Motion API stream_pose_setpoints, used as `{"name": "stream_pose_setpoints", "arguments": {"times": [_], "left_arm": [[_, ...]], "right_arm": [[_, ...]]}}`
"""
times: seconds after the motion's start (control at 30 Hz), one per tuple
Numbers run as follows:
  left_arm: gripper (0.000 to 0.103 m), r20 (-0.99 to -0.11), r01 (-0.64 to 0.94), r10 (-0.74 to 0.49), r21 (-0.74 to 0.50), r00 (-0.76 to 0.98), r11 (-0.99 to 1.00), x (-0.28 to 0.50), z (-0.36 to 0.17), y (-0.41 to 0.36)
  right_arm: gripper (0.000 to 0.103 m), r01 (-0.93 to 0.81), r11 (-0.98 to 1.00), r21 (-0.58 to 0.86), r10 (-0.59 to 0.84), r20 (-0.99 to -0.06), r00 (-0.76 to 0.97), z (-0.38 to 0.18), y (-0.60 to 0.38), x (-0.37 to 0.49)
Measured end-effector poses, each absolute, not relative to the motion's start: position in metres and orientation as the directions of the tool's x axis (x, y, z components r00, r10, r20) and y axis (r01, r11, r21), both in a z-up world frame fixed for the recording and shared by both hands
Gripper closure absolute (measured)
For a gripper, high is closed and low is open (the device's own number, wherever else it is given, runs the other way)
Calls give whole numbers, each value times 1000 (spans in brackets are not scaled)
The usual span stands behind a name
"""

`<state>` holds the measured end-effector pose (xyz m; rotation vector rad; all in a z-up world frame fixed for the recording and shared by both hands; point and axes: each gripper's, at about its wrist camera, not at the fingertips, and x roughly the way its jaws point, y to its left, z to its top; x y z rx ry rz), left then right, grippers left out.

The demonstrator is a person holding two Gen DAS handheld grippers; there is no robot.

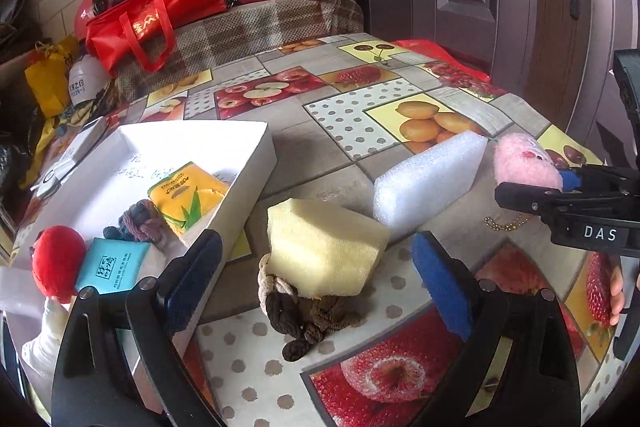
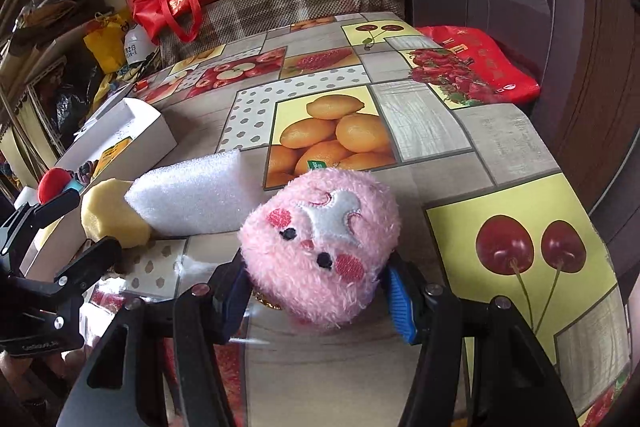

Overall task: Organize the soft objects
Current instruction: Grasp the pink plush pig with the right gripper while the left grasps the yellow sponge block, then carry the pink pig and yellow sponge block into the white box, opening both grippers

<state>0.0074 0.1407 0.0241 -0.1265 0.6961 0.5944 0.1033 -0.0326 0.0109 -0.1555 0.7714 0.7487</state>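
Pink plush toy between right claw pads — gripped, left claw spread wide — yellow sponge ahead

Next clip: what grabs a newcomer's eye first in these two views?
The pink plush toy fills the right wrist view, squeezed between the right claw pads on the fruit-print tablecloth. In the left view, the open left claw frames a yellow sponge, with a white foam block just behind.

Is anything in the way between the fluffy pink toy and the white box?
Yes. The right gripper has the pink plush toy between its pads. Between the toy and the white box lie the white foam block and the yellow sponge, so the toy would probably need lifting over them.
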Motion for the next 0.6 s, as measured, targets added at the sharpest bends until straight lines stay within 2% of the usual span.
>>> {"name": "stream_pose_setpoints", "arguments": {"times": [0.17, 0.23, 0.27, 0.3, 0.4, 0.6], "left_arm": [[7, -669, -567, 464, 78, 580, 820, 21, 19, 153], [11, -683, -561, 458, 86, 569, 823, 25, 16, 152], [25, -688, -557, 456, 90, 565, 826, 27, 15, 151], [44, -694, -553, 452, 93, 561, 828, 29, 14, 151], [47, -663, -526, 438, 77, 608, 847, 23, 19, 144], [48, -503, -489, 471, 106, 725, 866, -3, 40, 116]], "right_arm": [[44, -661, 725, 191, 588, -671, 452, 11, -37, 108], [44, -663, 721, 201, 596, -668, 446, 11, -37, 108], [44, -664, 719, 203, 598, -667, 444, 11, -37, 108], [44, -666, 718, 203, 599, -667, 443, 11, -36, 108], [44, -668, 716, 203, 602, -664, 443, 11, -36, 107], [44, -647, 724, 239, 618, -642, 454, 13, -46, 110]]}}
